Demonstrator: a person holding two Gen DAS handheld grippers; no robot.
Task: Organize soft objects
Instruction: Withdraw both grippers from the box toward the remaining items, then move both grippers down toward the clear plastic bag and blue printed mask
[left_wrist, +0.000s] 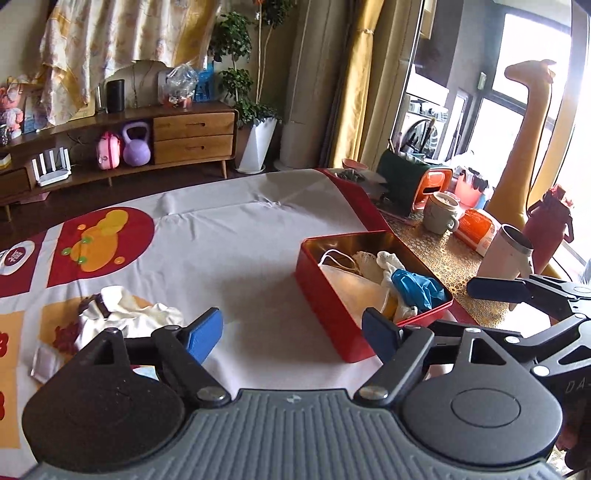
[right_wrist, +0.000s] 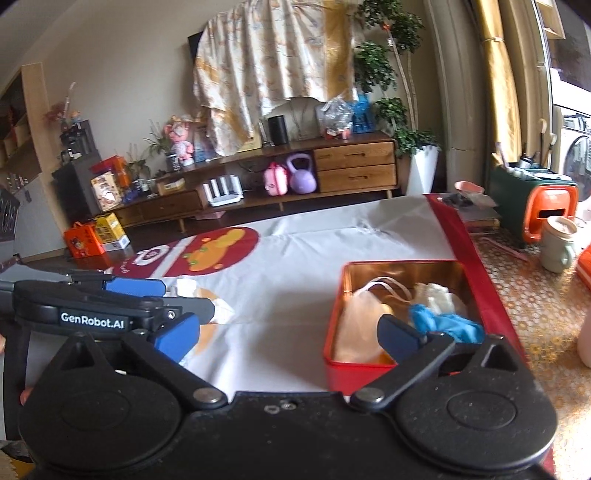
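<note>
Left wrist view shows the left gripper (left_wrist: 291, 334) with fingers spread wide and empty above the worktop (left_wrist: 240, 240). At right of centre, the red tin (left_wrist: 332, 295) holds a blue glove (left_wrist: 417, 288) and white cloths. Right gripper (right_wrist: 290, 336) fingers also stand wide, empty.

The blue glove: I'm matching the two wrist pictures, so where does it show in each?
Left wrist: blue glove lies right of centre, at the red tin's near right corner.
Right wrist: blue glove lies lower right, in the same tin.
Shared landmark: purple kettlebell under the sideboard.
</note>
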